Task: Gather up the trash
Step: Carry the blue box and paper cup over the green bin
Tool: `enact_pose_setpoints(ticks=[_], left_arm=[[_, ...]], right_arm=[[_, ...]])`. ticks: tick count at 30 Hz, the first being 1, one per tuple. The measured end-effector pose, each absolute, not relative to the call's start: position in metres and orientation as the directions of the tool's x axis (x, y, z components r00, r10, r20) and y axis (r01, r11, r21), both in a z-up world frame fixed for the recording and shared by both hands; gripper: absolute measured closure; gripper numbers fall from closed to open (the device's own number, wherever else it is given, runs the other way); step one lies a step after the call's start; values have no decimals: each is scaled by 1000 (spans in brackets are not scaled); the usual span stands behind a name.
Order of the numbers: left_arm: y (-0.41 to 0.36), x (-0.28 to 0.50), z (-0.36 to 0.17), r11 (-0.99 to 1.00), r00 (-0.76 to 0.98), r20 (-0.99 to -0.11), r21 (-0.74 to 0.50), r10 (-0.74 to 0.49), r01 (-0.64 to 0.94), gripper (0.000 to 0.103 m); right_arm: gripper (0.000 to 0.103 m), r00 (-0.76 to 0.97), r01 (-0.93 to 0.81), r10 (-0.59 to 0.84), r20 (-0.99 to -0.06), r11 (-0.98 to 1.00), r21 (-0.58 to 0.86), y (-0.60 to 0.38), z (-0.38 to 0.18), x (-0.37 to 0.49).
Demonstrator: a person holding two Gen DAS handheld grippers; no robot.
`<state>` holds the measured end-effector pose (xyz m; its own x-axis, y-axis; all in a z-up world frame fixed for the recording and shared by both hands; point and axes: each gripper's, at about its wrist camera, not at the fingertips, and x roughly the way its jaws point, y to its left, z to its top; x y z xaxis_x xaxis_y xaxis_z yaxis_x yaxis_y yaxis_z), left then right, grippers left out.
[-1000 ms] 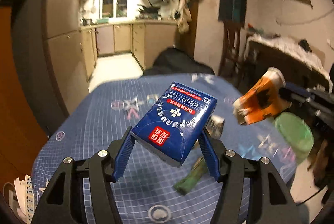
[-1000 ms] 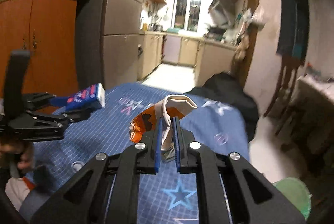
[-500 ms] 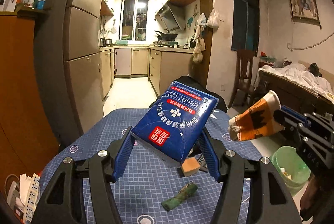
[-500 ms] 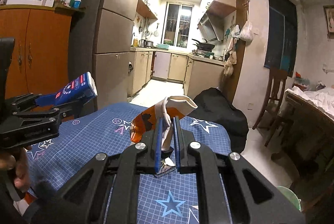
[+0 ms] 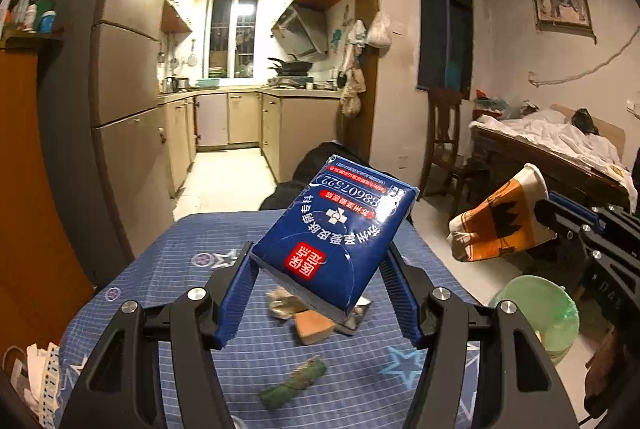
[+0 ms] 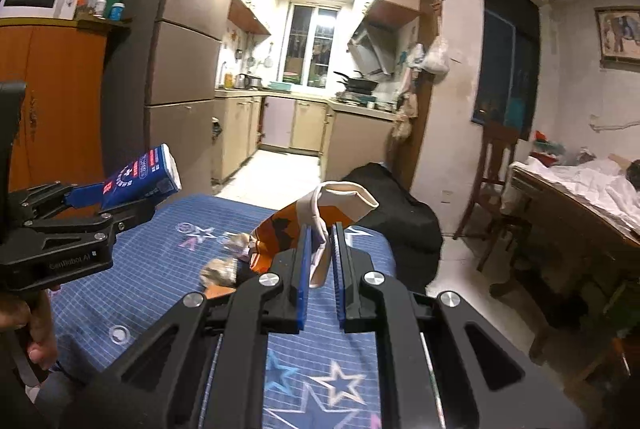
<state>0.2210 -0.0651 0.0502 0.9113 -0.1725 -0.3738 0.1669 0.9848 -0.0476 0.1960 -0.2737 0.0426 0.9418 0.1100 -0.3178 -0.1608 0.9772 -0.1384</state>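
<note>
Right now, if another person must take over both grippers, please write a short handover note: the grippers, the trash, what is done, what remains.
Left gripper: shut on the blue printed tissue pack, lifted above the blue star-patterned tablecloth.
Right gripper: shut on the crumpled orange-and-white paper cup, also lifted.
Green plastic bin: on the floor, right of the table.
Done: two pieces picked up.
Left: drop both in the bin; then the green wrapper roll, tan block and foil scraps.
</note>
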Motion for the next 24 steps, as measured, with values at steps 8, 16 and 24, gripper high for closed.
enact_pose_setpoints(ticks=[8,16,24], left_arm=[[-135,228,52,960,884,-382,-33,-269,278,40],[-242,230,57,899,823,-393,-22,-410,437,40],[-361,246,42,807,708,-465,-27,-532,589,40]], right_arm=[[94,947,-48,-6,-321,986,-161,-329,42,180],[94,921,100,-162,-353,977,-186,-410,38,160],[94,843,204,-278,-460,957,-204,-488,21,161]])
